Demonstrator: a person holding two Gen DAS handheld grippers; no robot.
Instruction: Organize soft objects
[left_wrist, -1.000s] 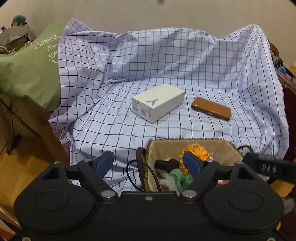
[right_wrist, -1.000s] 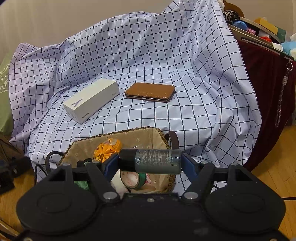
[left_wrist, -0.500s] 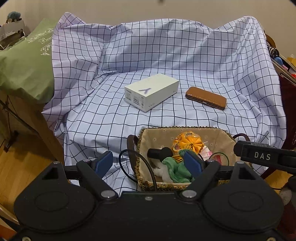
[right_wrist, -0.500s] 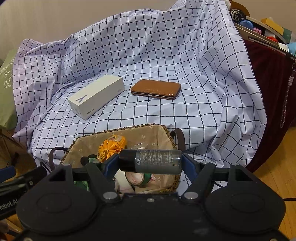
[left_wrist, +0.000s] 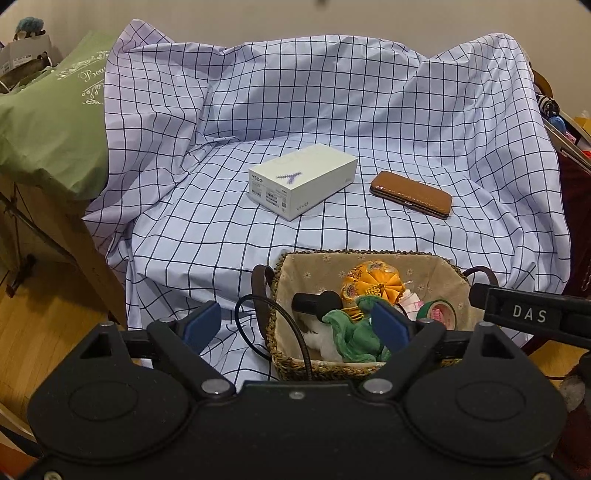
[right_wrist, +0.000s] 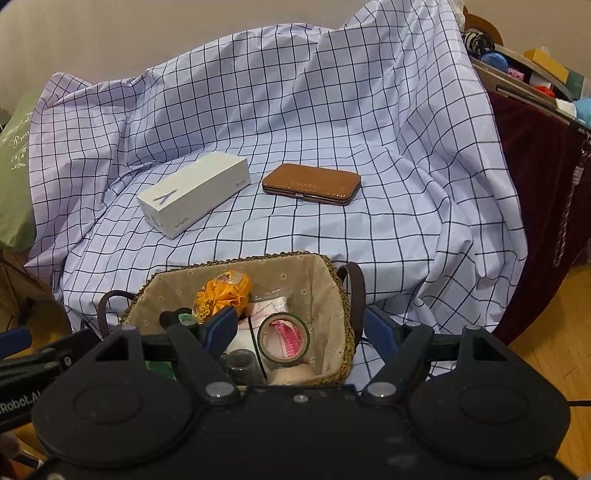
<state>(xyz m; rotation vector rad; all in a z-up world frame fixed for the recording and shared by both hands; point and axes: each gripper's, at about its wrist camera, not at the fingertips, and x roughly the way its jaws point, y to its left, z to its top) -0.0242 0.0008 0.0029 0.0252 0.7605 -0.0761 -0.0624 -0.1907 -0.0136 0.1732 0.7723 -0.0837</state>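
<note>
Left claw (left_wrist: 297, 325) and right claw (right_wrist: 301, 326) both opening, nothing gripped, over the woven basket (right_wrist: 343, 295). Inside: green cloth (left_wrist: 354, 336), orange fabric piece (right_wrist: 223, 291), tape roll (right_wrist: 283, 341). Beyond, on the checked sheet (left_wrist: 221, 229): white box (left_wrist: 303, 181), brown case (right_wrist: 312, 183).

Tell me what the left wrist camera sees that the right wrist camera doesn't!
Only the left wrist view shows barcode stickers on the white box and a cardboard box far left. Only the right wrist view shows a small clear bottle in the basket and a hanging rope. Both show the white box, the brown case, the basket, the tape roll, the orange fabric flower and the checked cloth.
</note>
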